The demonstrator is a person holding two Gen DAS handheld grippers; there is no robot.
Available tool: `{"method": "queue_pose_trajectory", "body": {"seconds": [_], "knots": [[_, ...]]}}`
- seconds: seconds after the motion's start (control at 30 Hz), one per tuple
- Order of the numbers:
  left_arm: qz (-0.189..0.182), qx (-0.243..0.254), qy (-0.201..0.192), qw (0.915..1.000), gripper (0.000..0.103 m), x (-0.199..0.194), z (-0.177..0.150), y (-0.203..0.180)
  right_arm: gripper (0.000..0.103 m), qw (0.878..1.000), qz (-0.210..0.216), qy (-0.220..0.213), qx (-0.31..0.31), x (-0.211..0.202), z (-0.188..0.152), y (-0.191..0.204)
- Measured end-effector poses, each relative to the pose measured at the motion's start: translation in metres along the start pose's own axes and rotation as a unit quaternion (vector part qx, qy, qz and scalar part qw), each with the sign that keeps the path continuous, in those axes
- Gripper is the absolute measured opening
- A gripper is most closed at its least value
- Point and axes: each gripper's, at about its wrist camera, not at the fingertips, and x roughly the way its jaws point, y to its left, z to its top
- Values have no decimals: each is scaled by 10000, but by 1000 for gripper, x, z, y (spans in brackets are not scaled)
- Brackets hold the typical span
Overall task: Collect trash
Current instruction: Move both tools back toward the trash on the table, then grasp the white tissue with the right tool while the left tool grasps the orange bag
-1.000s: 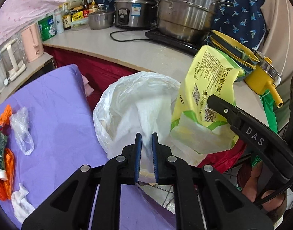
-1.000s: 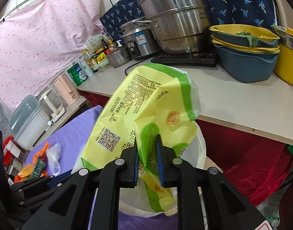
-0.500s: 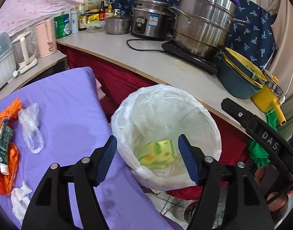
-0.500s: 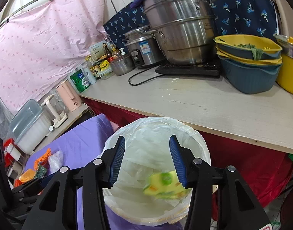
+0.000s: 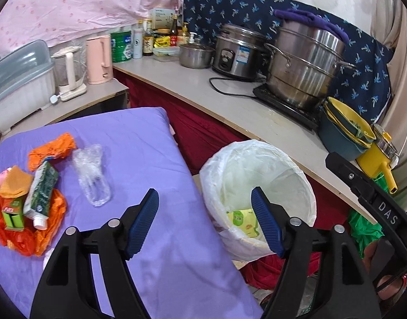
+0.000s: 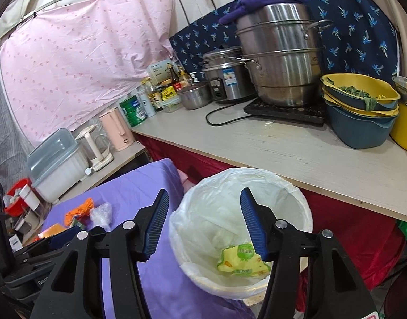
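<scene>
A bin lined with a white bag (image 5: 259,159) (image 6: 256,183) stands beside the purple-covered table (image 5: 150,143) (image 6: 134,186). A yellow-green snack packet (image 5: 242,219) (image 6: 242,259) lies at its bottom. My left gripper (image 5: 204,222) hangs over the table's right edge, jaws opening with nothing between them. My right gripper (image 6: 203,224) hovers above the bin, jaws also opening and empty. On the table's left lie orange wrappers (image 5: 51,151), a green toothpaste box (image 5: 42,191), a clear crumpled plastic bag (image 5: 93,178) (image 6: 101,212) and more trash.
A kitchen counter (image 5: 203,98) (image 6: 296,148) behind the bin carries steel pots (image 6: 280,61), a rice cooker (image 5: 238,51), stacked yellow and blue basins (image 6: 360,109), bottles and a pink kettle (image 5: 99,59). Red cloth (image 6: 349,226) hangs below the counter.
Both grippers let go: the left released the bag's rim, the right dropped the yellow-green packet into the bin. Both lifted back, and the left view swung toward the table's trash.
</scene>
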Motion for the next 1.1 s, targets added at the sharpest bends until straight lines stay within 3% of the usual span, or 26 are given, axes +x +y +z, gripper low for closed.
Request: {"method": "queue_pose_trajectory", "body": {"seconds": [0.57,0.77,1.1], "knots": [[856,-695,-199,9937,74,-81,-36,108,61,9964,603,228,-555,-25,-30,90],[1419,-986,-126,9849,74,-104,-63,156,62,9917,856,511,-812,-24,-58,130],[1949,-1511,-5,9691,74,-134,-110,226,62,9794,1199,1131,-1171,-7,-117,195]]}}
